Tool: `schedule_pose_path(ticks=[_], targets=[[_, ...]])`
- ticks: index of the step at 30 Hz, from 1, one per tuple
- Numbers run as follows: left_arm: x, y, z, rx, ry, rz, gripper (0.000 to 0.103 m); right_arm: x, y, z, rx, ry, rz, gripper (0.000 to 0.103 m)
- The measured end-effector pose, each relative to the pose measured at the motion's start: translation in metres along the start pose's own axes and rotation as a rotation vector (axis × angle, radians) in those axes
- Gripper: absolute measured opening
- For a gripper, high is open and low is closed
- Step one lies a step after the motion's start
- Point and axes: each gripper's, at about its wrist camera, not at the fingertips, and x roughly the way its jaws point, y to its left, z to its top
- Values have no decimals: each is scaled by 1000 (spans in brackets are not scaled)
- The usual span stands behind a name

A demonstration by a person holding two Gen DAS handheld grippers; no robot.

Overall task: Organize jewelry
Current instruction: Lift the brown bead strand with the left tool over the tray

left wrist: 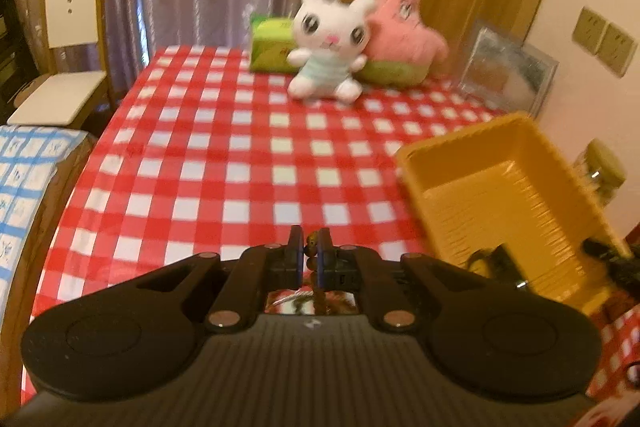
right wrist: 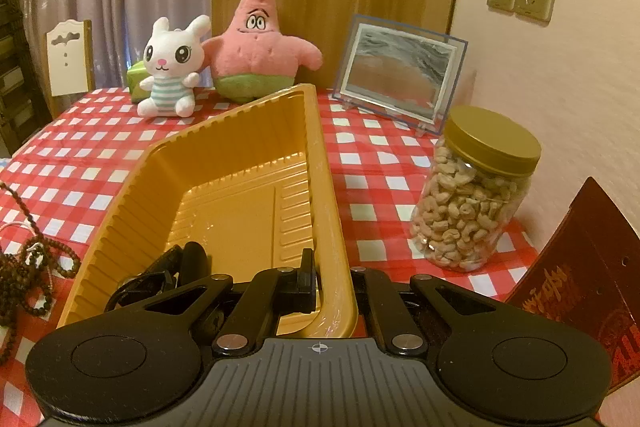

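Note:
My left gripper [left wrist: 310,247] is shut on a brown bead string [left wrist: 311,241], held above the checked table; beads show between the fingers and hang below them. The yellow plastic tray [left wrist: 480,187] is tilted at its right. My right gripper [right wrist: 330,275] is shut on the tray's right wall [right wrist: 326,187] and holds the tray lifted. A black object [right wrist: 168,271] lies in the tray's near left corner. A heap of brown bead strings [right wrist: 28,267] lies on the cloth at the left of the right wrist view.
A white bunny plush [right wrist: 172,67], a pink starfish plush [right wrist: 260,43] and a green box [left wrist: 272,45] stand at the table's far side. A picture frame [right wrist: 400,75], a cashew jar [right wrist: 472,191] and a red box [right wrist: 576,267] are at the right. A chair [left wrist: 68,43] stands left.

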Motion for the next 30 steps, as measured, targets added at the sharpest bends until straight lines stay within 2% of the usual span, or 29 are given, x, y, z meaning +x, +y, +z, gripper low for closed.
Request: schedule_pose_path(ticks=[8, 15, 24, 30], targets=[[-39, -20, 29, 13, -86, -54, 5, 1, 1, 0, 2, -4, 10, 4], [-66, -27, 51, 35, -159, -55, 5, 2, 0, -1, 10, -4, 18, 4], [-79, -39, 67, 69, -191, -61, 5, 2, 1, -1, 11, -4, 22, 4], [-84, -57, 70, 67, -196, -112, 5, -1, 5, 3, 7, -10, 27, 4]])
